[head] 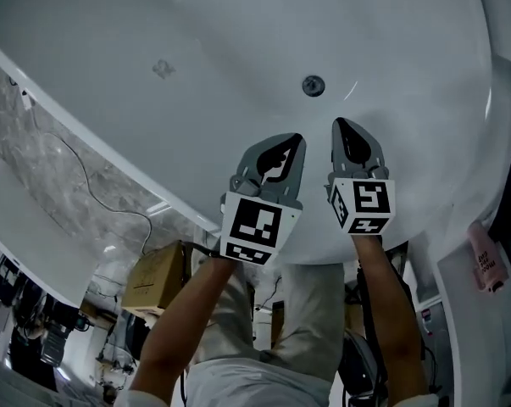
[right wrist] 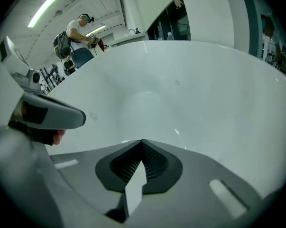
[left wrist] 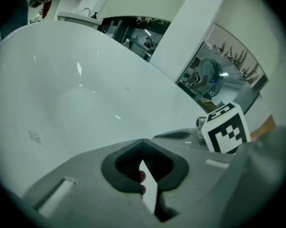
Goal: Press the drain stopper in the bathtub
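Observation:
The white bathtub (head: 238, 49) fills the head view. Its round metal drain stopper (head: 313, 85) lies on the tub floor, apart from both grippers. My left gripper (head: 296, 140) is shut and empty, held over the near slope of the tub, below and left of the stopper. My right gripper (head: 338, 124) is likewise shut on nothing, just below and right of the stopper. In the left gripper view the jaws meet at the tips (left wrist: 143, 139) over bare white tub. The right gripper view shows the same at its tips (right wrist: 142, 140). The stopper is hidden in both gripper views.
A small grey mark (head: 163, 69) sits on the tub floor to the left. A pink bottle (head: 487, 259) stands on the ledge at right. A cardboard box (head: 156, 275) and a cable (head: 86, 176) lie outside the tub's near rim. A person (right wrist: 78, 39) stands far behind.

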Motion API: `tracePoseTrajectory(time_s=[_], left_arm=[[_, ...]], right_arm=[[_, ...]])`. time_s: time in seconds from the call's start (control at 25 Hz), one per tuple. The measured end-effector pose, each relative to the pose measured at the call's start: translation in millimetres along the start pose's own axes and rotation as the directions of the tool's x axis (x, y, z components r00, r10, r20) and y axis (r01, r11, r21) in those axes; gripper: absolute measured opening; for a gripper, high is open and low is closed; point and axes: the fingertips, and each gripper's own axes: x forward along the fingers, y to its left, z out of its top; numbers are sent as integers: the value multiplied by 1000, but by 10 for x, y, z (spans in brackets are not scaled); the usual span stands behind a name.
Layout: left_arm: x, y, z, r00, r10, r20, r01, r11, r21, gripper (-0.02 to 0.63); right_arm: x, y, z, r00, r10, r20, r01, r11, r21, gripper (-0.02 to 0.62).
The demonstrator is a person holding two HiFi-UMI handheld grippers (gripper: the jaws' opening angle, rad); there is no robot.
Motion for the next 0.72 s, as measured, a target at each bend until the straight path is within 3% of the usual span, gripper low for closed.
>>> tracePoseTrajectory(time_s=[0.28,0.72], left_arm=[[467,222,-203,999,35,-8,-36,998,-50,5],[1009,421,-524,996,42,-85,-43,999,-6,5]], right_arm=[[528,-230,-408,999,4,-46,-3,1000,23,2],[1222,-368,-1080,991,24,-134,-24,1000,3,2]])
